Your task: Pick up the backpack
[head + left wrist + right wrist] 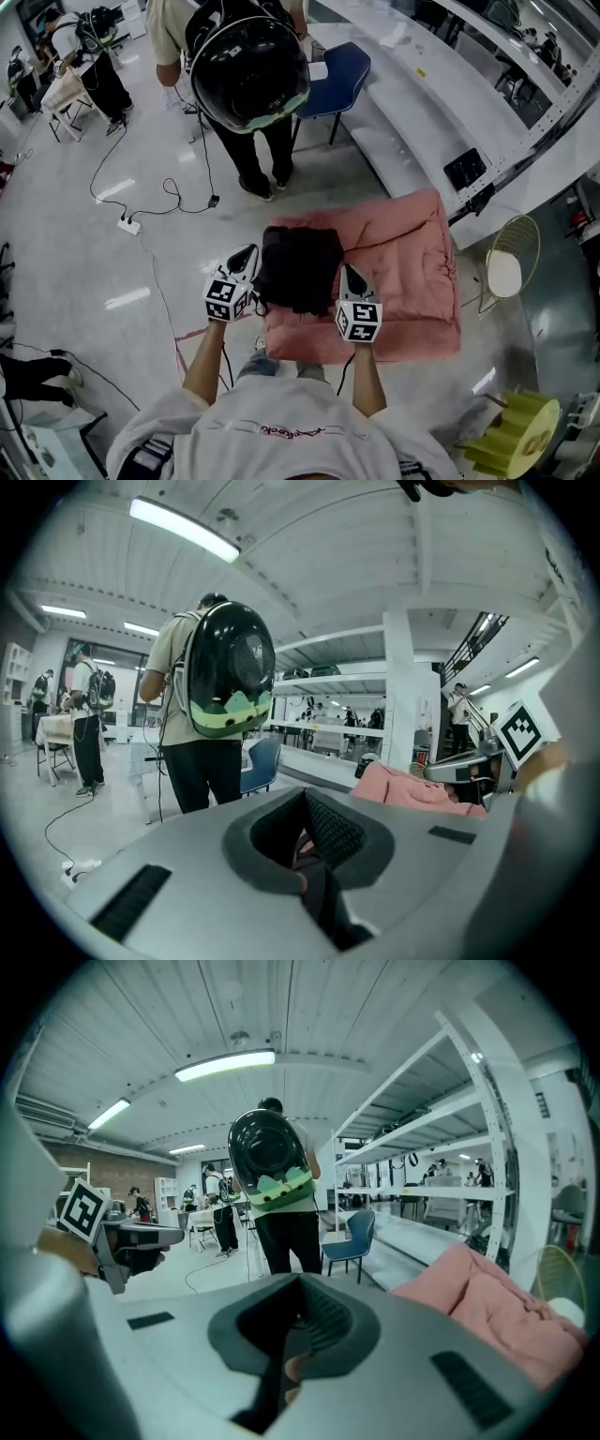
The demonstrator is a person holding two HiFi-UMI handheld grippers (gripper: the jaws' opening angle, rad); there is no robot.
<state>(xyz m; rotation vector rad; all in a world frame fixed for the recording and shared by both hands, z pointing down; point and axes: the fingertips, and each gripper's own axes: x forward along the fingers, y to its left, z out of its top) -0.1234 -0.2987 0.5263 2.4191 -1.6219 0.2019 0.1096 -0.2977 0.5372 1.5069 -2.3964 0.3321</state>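
The backpack (298,267) is plain black, and the cushion (412,291) under it is a soft pink. The left gripper (247,253) and the right gripper (350,274) are grey with dark pads; each has a cube with black-and-white square markers. A person (164,33) in a beige shirt wears a glossy black shell pack (249,66) with a green patch. The chair (339,75) is blue and the floor (112,244) is pale grey.

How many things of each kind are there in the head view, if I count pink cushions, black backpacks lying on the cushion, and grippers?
pink cushion: 1
black backpack: 1
grippers: 2 (left gripper, right gripper)
total: 4
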